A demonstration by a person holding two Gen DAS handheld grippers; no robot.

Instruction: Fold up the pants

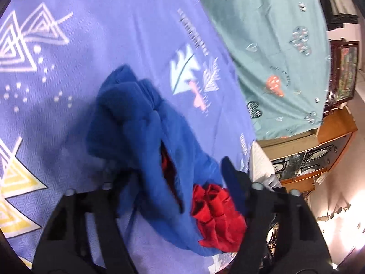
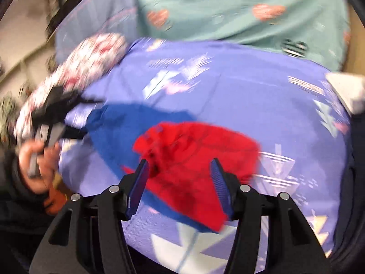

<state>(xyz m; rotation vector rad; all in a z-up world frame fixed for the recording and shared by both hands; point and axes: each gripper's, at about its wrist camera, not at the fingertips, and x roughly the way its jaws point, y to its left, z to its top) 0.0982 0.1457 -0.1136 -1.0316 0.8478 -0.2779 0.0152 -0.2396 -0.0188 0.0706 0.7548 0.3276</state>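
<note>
Left tool (image 1: 178, 178) stands half open around the crumpled pants (image 1: 146, 137), pressing nothing I can see; right tool (image 2: 180, 171) is open above their red lining. They lie on the bed (image 1: 91, 34): soft, light, limp. Better grasp the waistband edge.

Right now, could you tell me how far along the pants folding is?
Hardly begun. The blue pants lie bunched on the purple bedsheet, red lining showing, no neat fold visible. The left gripper straddles the cloth; the right gripper hovers open. Spreading and every fold remain.
</note>
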